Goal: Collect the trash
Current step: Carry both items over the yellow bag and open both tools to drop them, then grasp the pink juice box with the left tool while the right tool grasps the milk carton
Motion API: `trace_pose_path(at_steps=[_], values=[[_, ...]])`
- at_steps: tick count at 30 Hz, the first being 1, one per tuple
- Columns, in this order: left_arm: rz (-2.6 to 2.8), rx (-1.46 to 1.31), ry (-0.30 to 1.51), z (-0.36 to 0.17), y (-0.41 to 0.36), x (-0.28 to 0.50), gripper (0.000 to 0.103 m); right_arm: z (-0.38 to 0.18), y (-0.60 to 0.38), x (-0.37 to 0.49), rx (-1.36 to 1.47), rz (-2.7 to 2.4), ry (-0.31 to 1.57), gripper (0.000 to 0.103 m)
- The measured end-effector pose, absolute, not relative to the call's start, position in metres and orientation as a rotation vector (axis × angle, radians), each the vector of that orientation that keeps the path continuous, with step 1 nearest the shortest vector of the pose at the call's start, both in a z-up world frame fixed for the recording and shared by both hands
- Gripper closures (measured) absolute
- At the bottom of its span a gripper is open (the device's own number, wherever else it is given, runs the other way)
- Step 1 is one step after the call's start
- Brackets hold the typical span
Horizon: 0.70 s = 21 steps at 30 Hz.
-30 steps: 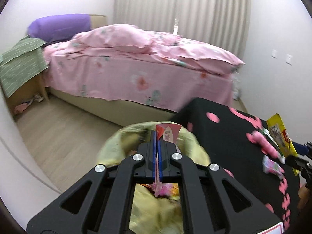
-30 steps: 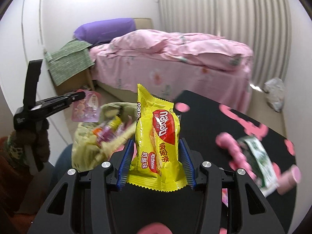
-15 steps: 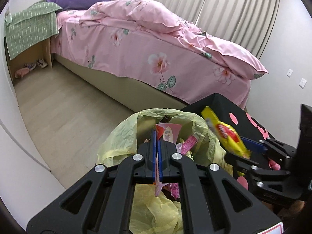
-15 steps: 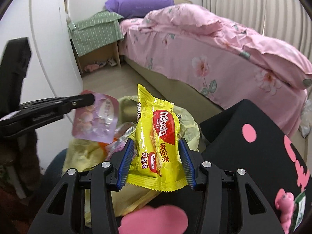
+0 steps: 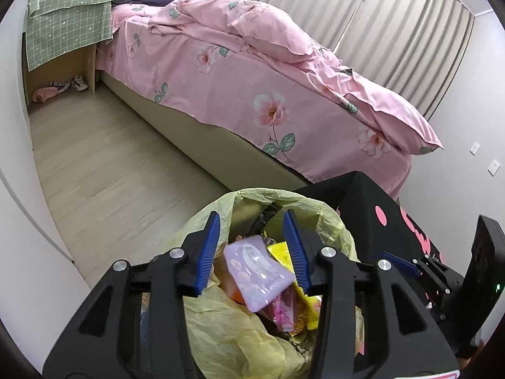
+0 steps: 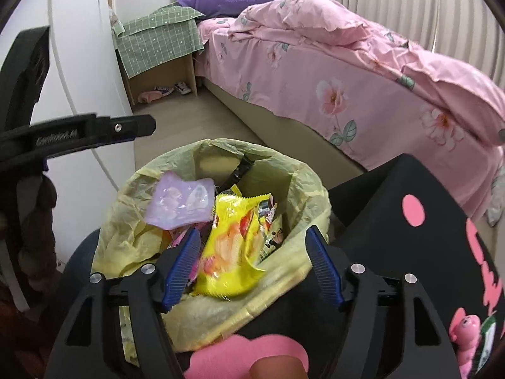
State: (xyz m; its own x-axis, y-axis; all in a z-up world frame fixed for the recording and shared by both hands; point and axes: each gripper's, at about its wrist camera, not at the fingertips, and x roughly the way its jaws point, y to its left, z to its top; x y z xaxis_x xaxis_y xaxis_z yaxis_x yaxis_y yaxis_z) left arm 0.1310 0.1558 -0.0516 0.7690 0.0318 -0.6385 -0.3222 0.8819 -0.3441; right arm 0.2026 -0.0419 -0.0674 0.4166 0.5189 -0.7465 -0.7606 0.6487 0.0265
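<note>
The left gripper (image 5: 254, 249) hangs over the mouth of the bag (image 5: 227, 341), its jaws having just been opening; the blue ribbed pads (image 5: 208, 252) stand apart and press on nothing. A lilac pouch (image 5: 257, 273), flat and glossy, shows between them but clear of both pads, tilted, over the heap in the bag. The right gripper (image 6: 254, 265) is spread wide, its jaws also just opened, and holds nothing. The yellow pack (image 6: 233, 246), a crinkled foil packet, shows between its pads (image 6: 181, 268) without touching either, blurred, at the top of the trash with its lower edge over the near rim of the bag.

The bag is thin, wrinkled yellow-green plastic, its rim folded outward in a rough ring. Other wrappers are crammed under the two pieces; I cannot tell them apart. The black table (image 6: 410, 189) with pink shapes butts against the bag's right side, its sharp corner near the rim. Beyond the bag lies bare pale wood floor (image 5: 104, 170), open as far as the bed (image 5: 252, 94) with its rumpled pink floral cover. A white wall (image 5: 19, 221) closes in on the left.
</note>
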Motion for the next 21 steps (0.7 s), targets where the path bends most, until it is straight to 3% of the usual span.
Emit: trace_pose_path(at_steps=[10,21], values=[[0.122,-0.388,0.654,-0.026,0.107,0.127,0.057,-0.024,-0.142,0.175,-0.264,0.625,0.674,0.038],[-0.266,-0.155,0.729,-0.033,-0.049,0.134,0.051,-0.031,-0.313,0.148,-0.180,0.352,0.725,0.037]])
